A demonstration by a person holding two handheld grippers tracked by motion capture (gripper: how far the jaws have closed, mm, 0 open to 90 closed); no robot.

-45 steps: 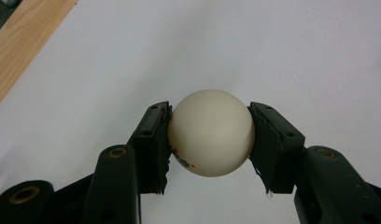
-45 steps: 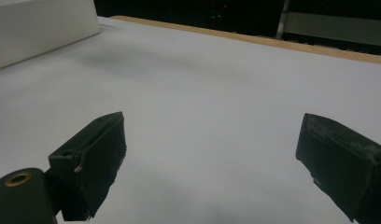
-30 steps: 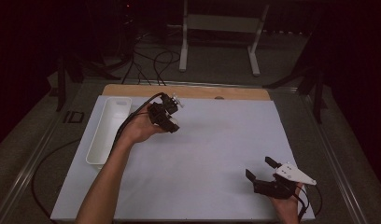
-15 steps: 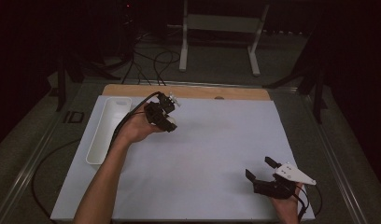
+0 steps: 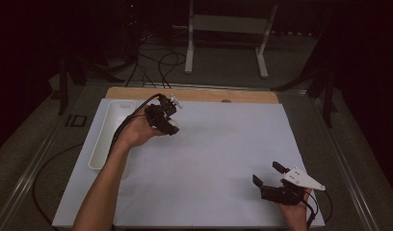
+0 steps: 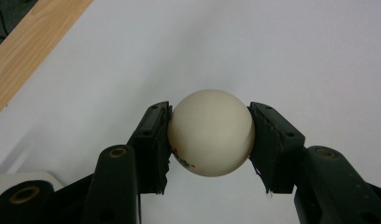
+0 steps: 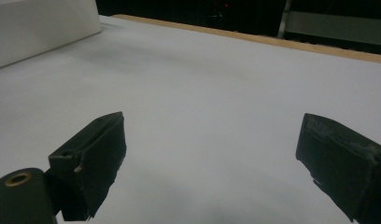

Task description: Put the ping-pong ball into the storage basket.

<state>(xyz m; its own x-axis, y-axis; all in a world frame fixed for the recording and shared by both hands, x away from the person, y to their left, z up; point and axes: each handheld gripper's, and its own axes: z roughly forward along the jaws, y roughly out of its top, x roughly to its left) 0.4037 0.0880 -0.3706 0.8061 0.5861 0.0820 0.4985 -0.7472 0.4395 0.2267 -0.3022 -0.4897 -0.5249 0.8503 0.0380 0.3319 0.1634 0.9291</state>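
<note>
The table [image 5: 204,202] carries a white sheet across nearly its whole top, with a strip of bare wood left along the far edge. That gives you one flat, uncluttered working surface.

A long white tray [image 5: 105,139] lies along the left side of the sheet, its long side running away from you. By its position it serves as the bin for the ball – just beside your left forearm, within easy reach.

Your left gripper [image 5: 171,126] hangs over the sheet's far left part, just right of the tray. Its jaws are clamped on the cream ball [image 6: 211,133], one pad on each side at the widest part, so the ball cannot roll out. In the left gripper view the ball hangs above bare sheet, clear of the surface.

Your right gripper [image 5: 270,174] rests low at the near right corner, well apart from the ball. Its jaws stand wide apart with nothing between them – only bare sheet shows beyond the pads [image 7: 93,161]. Parked there, it stays out of the left hand's path.
</note>
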